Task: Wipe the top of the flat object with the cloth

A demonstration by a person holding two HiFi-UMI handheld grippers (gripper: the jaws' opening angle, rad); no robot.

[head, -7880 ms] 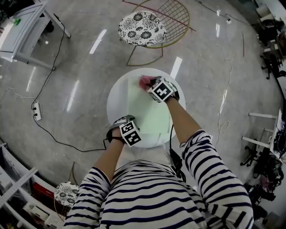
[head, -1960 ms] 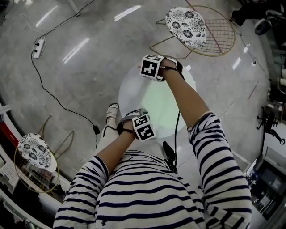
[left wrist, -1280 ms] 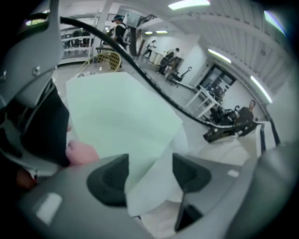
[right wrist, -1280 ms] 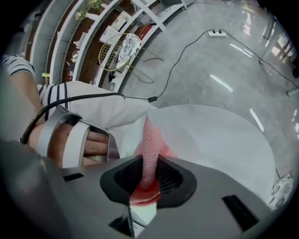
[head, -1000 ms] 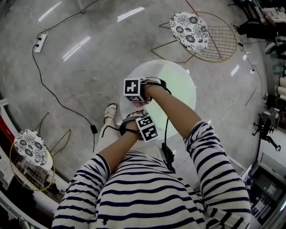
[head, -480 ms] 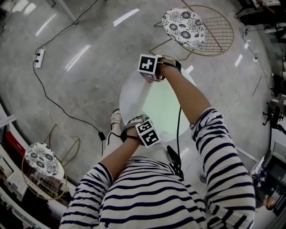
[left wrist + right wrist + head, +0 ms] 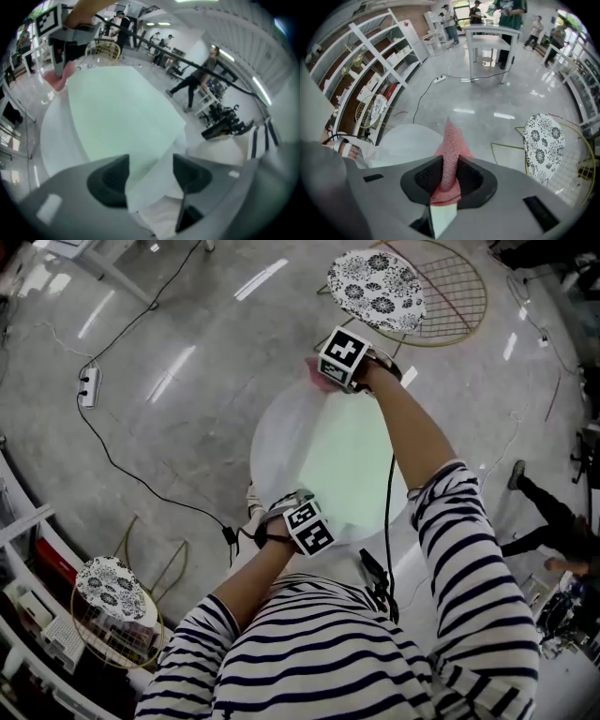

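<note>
Cloth [image 7: 449, 133], pink and mesh-like, is pinched in the right claw [image 7: 450, 165]. The jaws are nearly together with the fabric squeezed between the pads, one bunched end poking out past the tips and the rest bulging behind them. Right claw points steeply down at the far rim of the round white surface [image 7: 274, 442]. The cloth hangs just under the claw, right by the far corner of the pale green flat sheet [image 7: 352, 460]; can't tell if the cloth touches sheet or surface. Sheet lies flat on the surface and covers most of it, reaching from the right claw back to the left claw [image 7: 150, 176]. Left claw is wide, jaws well apart, angled down at the near edge of the surface. The sheet's near corner sits in the gap between the jaws, pads not closed on it, white surface showing just beyond the right-hand jaw. Beyond the right claw, on the grey floor, stands a wire chair [image 7: 375, 289] with a floral cushion. Person's striped sleeve [image 7: 469, 559] runs back from the right claw.
</note>
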